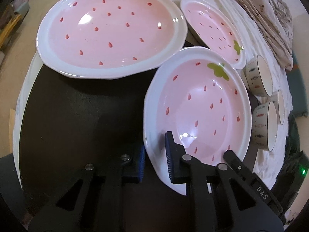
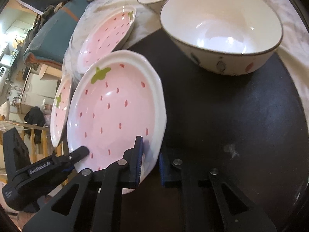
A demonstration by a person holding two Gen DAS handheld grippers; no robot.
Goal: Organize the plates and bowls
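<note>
So both grippers are clamped on the same strawberry plate (image 1: 200,104), the pink one with the white rim. The left gripper (image 1: 154,164) pinches the near rim, one pad inside and one outside, and the right gripper (image 2: 150,160) has the rim on the other side, pads tight on it too. The plate sits tilted over the dark round tabletop (image 1: 77,116). A bigger strawberry plate (image 1: 110,29) lies further back on the left, a third one (image 1: 212,29) beyond, and small patterned bowls (image 1: 264,123) off right.

Tilted pink strawberry plate (image 1: 197,108), rim between both jaws, seemingly.
</note>
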